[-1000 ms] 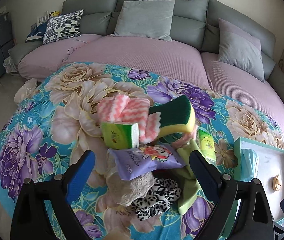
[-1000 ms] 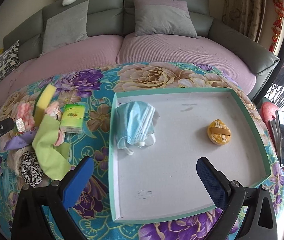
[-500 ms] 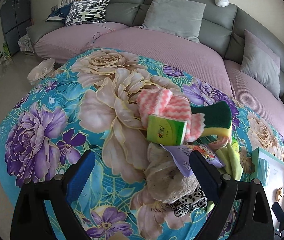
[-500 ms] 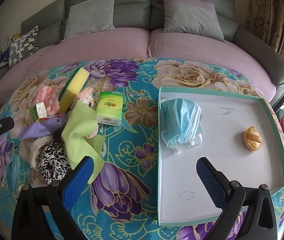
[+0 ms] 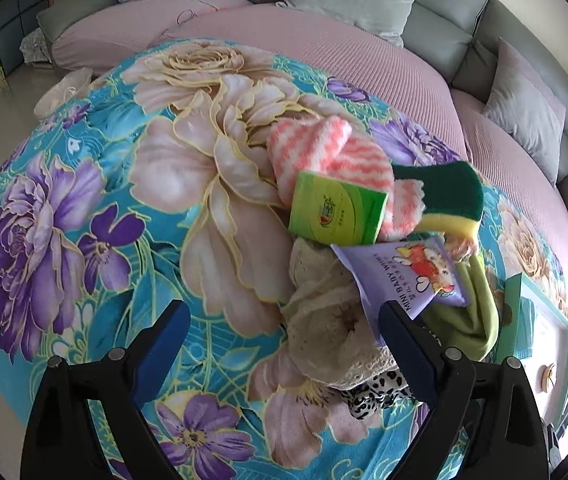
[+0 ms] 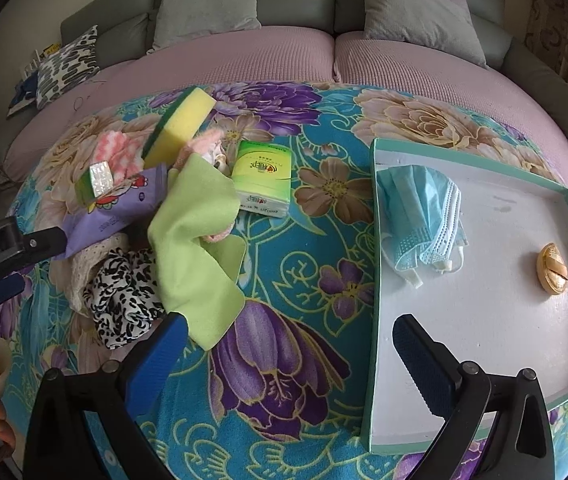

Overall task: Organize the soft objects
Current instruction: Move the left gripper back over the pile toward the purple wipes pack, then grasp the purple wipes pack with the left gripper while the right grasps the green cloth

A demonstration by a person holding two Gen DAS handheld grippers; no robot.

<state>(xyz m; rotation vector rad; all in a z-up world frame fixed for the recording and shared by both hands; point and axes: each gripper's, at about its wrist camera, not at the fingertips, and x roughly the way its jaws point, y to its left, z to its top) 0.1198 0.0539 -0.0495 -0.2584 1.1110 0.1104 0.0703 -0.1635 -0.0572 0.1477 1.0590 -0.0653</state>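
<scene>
A pile of soft things lies on the floral cloth: a pink striped cloth (image 5: 324, 152), a green tissue pack (image 5: 336, 214), a yellow-green sponge (image 5: 450, 196), a purple wipes pack (image 5: 408, 276), a cream lace cloth (image 5: 332, 320), a leopard-print cloth (image 6: 123, 296) and a lime cloth (image 6: 195, 248). A second tissue pack (image 6: 261, 178) lies beside the pile. The white tray (image 6: 484, 320) holds a blue face mask (image 6: 420, 208) and a small gold item (image 6: 552, 268). My left gripper (image 5: 284, 332) is open just before the lace cloth. My right gripper (image 6: 288, 340) is open and empty, between pile and tray.
A grey sofa with a mauve seat cover (image 6: 284, 56) and cushions curves behind the table. The tray's teal rim (image 6: 374, 280) stands just right of my right gripper. The left gripper's body (image 6: 7, 248) shows at the right wrist view's left edge.
The left gripper has swung left, so the pile now sits to the right in its view and closer. The right gripper has moved left, off the tray toward the pile.
</scene>
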